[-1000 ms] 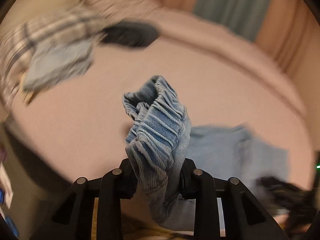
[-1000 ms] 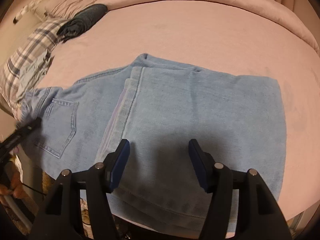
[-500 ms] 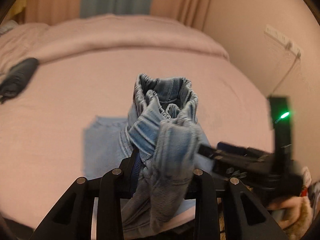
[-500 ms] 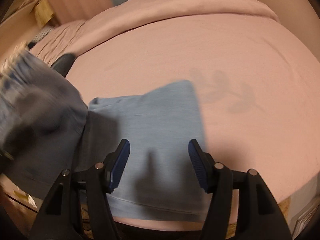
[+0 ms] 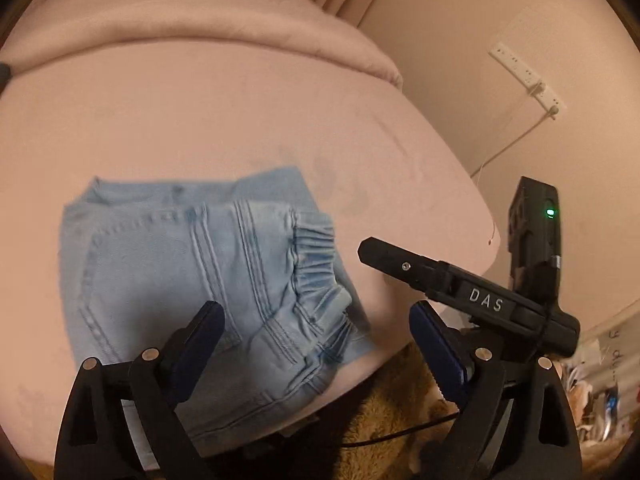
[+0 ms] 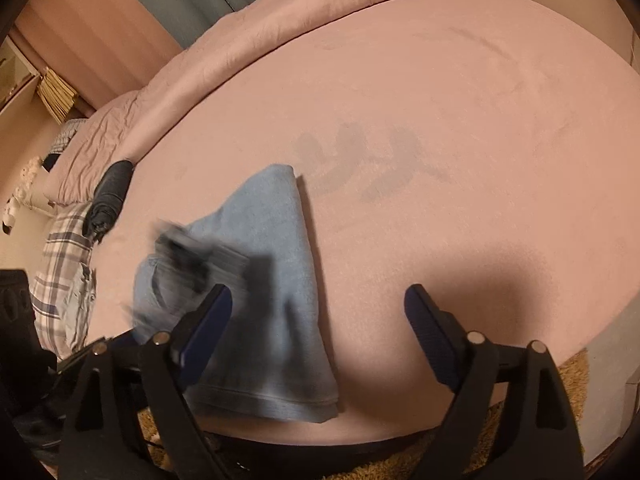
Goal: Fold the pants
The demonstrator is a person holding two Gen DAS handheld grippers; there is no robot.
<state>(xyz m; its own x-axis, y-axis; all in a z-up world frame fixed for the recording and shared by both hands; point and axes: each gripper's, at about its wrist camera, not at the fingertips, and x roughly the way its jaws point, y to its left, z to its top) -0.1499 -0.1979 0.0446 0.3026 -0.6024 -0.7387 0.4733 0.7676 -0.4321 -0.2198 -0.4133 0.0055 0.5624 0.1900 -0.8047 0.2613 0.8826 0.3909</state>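
Note:
The light blue denim pants (image 5: 208, 276) lie folded into a compact stack near the front edge of the pink bed (image 5: 224, 120), gathered waistband on top at the right. My left gripper (image 5: 316, 352) is open and empty just above the stack's near right corner. In the right wrist view the pants (image 6: 276, 280) lie left of centre. My right gripper (image 6: 320, 340) is open and empty above the bed beside the stack. The left gripper shows there as a dark blur (image 6: 192, 252) over the pants. The right gripper's body (image 5: 468, 296) shows at the right of the left wrist view.
A rolled dark garment (image 6: 108, 196) and a plaid cloth (image 6: 64, 268) lie at the far left of the bed. A folded pink duvet (image 6: 280, 12) runs along the back. A tan shaggy rug (image 5: 392, 412) lies below the bed edge. A wall with a power strip (image 5: 528, 76) is at the right.
My left gripper carried the bunched waistband end over onto the folded legs, then opened and let it go. The right gripper stayed open and shifted right.

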